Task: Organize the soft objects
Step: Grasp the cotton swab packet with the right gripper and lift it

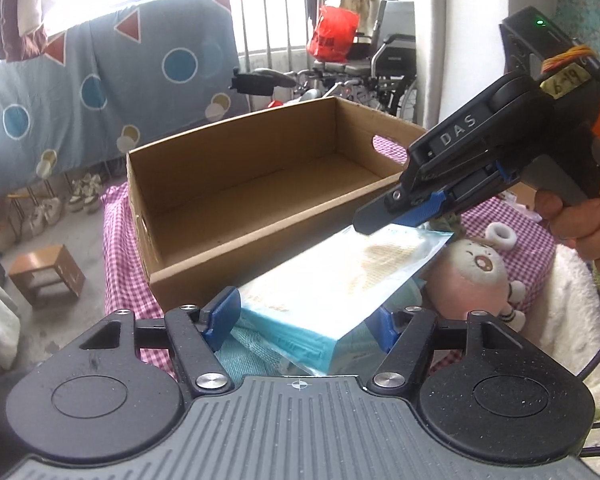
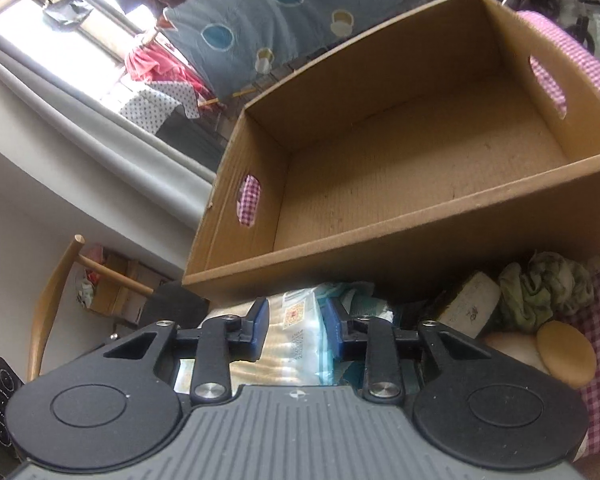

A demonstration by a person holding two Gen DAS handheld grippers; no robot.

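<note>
**Both claws on the pack, box still empty**

Left claw and right claw each pinch an end of the tissue pack. At its 12 o'clock the box holds nothing. Plush and rag wait at 3 o'clock.

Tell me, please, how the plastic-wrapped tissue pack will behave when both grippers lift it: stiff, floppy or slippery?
The tissue pack looks soft and probably light. Its glossy wrapper may slip. Held at both ends by the left gripper and right gripper, it should sag little.
</note>
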